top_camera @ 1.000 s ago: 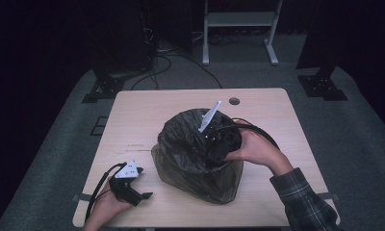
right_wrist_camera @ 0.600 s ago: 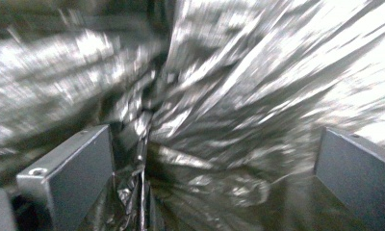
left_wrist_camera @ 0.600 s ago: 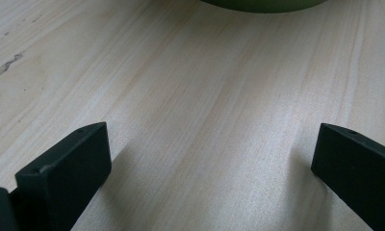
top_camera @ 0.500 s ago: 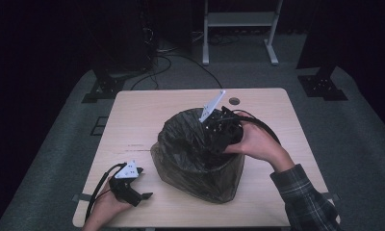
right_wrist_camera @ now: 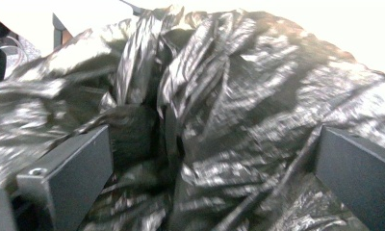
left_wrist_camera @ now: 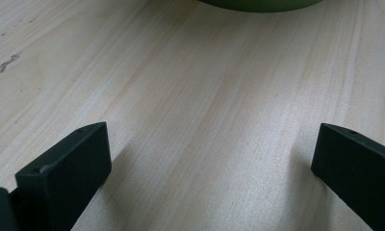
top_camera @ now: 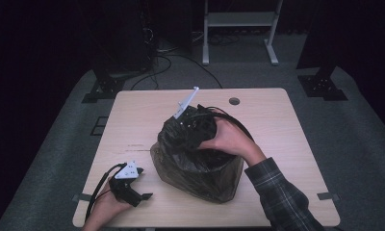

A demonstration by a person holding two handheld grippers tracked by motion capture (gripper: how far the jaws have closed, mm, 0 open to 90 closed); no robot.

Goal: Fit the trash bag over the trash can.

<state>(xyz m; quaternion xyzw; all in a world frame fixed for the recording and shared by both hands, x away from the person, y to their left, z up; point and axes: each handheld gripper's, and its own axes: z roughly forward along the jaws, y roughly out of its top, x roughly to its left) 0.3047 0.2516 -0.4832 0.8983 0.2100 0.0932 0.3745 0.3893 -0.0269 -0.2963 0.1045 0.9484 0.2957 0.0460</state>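
Standing on pale wooden table (top_camera: 133, 125): black bag (top_camera: 200, 166)

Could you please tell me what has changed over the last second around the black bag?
The right hand-held gripper has pushed slightly further away across the top of the bag, its jaws open over the crumpled plastic. The left hand-held gripper stayed resting open on the table; the bag stayed put.

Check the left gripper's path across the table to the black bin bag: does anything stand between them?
Nothing visible does. The left gripper rests open on the table, with only bare wood between its jaws and the black bin bag.
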